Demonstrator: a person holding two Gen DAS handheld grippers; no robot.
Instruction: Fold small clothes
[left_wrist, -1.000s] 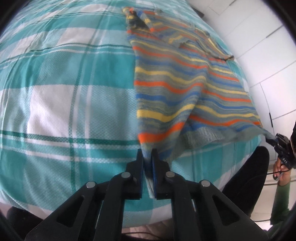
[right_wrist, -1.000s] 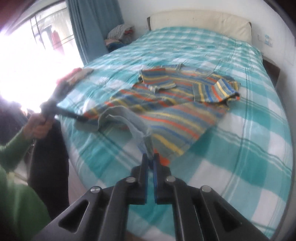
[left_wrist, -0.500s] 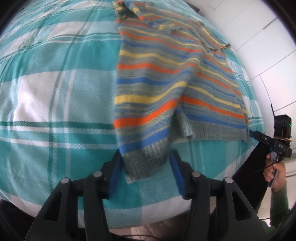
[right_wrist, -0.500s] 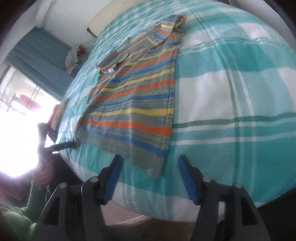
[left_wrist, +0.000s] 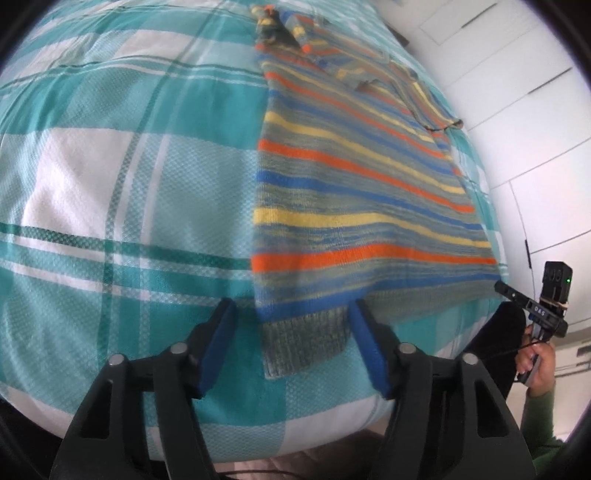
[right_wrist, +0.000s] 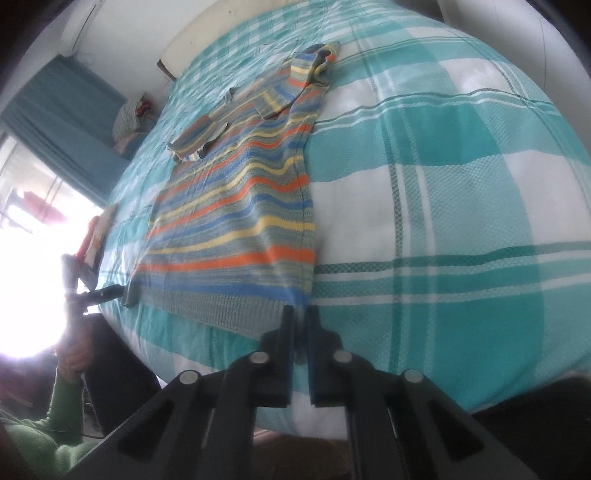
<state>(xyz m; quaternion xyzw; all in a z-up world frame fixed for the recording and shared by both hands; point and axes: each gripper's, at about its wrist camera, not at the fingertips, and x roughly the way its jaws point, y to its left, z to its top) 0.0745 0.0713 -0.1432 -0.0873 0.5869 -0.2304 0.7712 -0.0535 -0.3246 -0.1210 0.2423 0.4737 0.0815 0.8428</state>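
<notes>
Left claw (left_wrist: 291, 339) spread wide astride hem corner | striped knitted sweater (left_wrist: 354, 192) stretched lengthwise straight ahead | right claw (right_wrist: 301, 325) pinched at opposite corner.

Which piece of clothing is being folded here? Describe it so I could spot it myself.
Look at the big bed with the teal and white checked cover. Spread flat near its foot edge lies a knitted sweater, sleeves folded across its chest. Its orange, yellow and blue stripes on grey set it apart from the checked cover beneath.

Sweater (left_wrist: 354, 206) flat on bed (left_wrist: 110, 184), hem nearest, sleeves folded across far end
</notes>
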